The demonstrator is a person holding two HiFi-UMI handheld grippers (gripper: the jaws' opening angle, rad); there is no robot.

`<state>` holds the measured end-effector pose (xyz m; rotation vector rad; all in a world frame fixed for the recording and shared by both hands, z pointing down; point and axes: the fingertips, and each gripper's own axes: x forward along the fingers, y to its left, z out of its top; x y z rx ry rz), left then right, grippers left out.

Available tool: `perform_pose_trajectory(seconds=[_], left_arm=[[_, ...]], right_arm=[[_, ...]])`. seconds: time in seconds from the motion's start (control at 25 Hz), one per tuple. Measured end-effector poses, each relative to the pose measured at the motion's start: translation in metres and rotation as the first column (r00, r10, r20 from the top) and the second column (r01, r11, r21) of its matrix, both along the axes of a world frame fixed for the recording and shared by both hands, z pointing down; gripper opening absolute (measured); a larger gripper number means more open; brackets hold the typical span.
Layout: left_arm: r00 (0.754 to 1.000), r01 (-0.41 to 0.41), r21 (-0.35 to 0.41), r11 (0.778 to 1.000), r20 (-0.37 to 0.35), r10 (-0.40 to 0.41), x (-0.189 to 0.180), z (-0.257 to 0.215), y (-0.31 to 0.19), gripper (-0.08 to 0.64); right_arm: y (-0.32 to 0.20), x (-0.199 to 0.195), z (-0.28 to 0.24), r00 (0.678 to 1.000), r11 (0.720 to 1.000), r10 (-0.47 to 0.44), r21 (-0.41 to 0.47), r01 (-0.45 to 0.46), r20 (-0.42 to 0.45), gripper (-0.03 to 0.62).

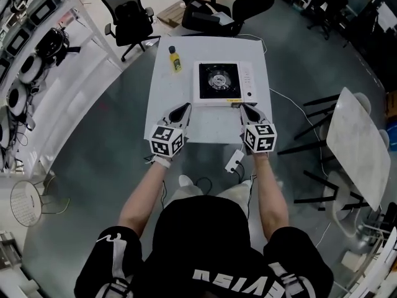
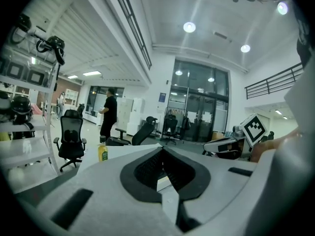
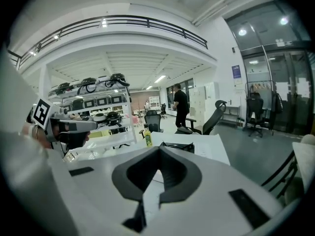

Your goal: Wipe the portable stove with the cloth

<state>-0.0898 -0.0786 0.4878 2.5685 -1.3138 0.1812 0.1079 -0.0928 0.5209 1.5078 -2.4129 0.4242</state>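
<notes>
The portable stove (image 1: 223, 82), white with a black burner top, sits at the far right of the white table (image 1: 167, 126); its edge also shows in the right gripper view (image 3: 178, 146). My left gripper (image 1: 185, 108) hovers over the table's near edge, left of the stove's front corner, and its jaws (image 2: 162, 149) meet at the tips with nothing between them. My right gripper (image 1: 243, 108) hangs just in front of the stove's right front corner, also shut and empty (image 3: 159, 148). No cloth shows in any view.
A yellow bottle (image 1: 175, 59) stands at the table's far left. Black office chairs (image 1: 127, 14) crowd the far side. A marble-topped table (image 1: 356, 141) is at the right, equipment shelves (image 1: 37, 54) at the left. A person (image 2: 108, 114) stands in the distance.
</notes>
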Motion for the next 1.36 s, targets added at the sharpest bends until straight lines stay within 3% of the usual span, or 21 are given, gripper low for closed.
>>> perform_pose_trajectory(seconds=[0.28,0.56,1.36], left_arm=[[1.0,-0.015,0.008,1.0,0.003,0.015,-0.03,-0.009,-0.001,0.009],[0.999,-0.039,0.027,0.999,-0.008,0.039,-0.038,-0.019,0.0,0.009],[0.998,-0.057,0.052,0.997,-0.021,0.058,-0.029,-0.036,0.004,0.009]], right_arm=[[0.001,-0.034,-0.009,1.0,1.0,0.012,0.022,-0.012,0.002,0.011],[-0.001,-0.046,-0.026,1.0,0.999,0.025,0.048,-0.025,-0.005,0.011],[0.006,-0.042,-0.042,0.999,0.997,0.03,0.069,-0.029,-0.022,0.011]])
